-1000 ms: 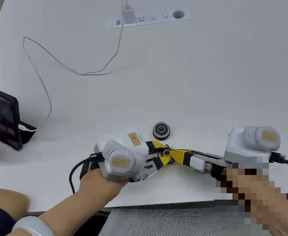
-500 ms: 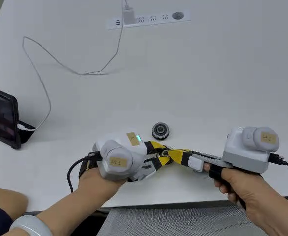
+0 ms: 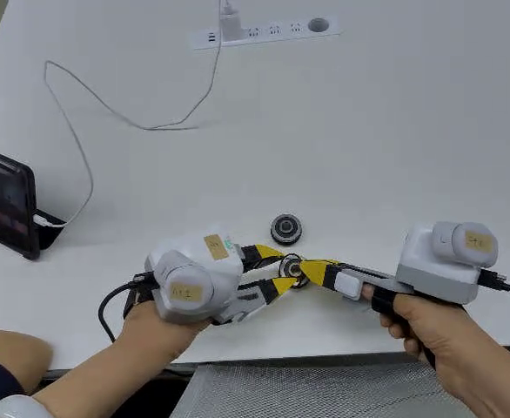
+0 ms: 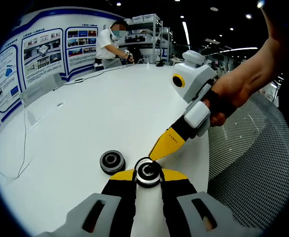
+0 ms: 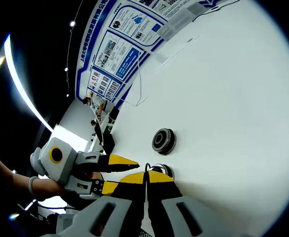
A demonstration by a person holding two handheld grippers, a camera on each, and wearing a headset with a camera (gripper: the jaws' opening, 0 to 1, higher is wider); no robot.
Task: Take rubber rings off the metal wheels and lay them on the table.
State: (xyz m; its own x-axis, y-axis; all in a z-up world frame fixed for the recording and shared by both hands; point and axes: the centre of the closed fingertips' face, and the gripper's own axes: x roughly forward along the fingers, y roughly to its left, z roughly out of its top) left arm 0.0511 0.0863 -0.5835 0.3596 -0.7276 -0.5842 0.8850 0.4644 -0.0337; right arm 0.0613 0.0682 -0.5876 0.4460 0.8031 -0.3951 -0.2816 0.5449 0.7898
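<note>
A small metal wheel with a black rubber ring (image 3: 291,268) is held just above the white table, and my left gripper (image 3: 280,269) is shut on it from the left. In the left gripper view the wheel (image 4: 148,171) sits between the yellow jaw tips. My right gripper (image 3: 312,273) comes in from the right with its jaws shut, tips at the wheel's rim (image 5: 163,171); whether they pinch the ring I cannot tell. A second wheel (image 3: 285,229) with its black ring lies flat on the table just behind, also seen as a second wheel (image 4: 112,161) and second wheel (image 5: 163,140).
A dark tablet (image 3: 4,212) stands at the left edge, with a grey cable (image 3: 74,148) running to a white power strip (image 3: 264,30) at the back. The table's front edge (image 3: 325,347) lies close under both hands.
My left gripper has drawn back a little to the left, wheel still in its jaws. The right gripper has barely moved. A hand at the tablet is gone.
</note>
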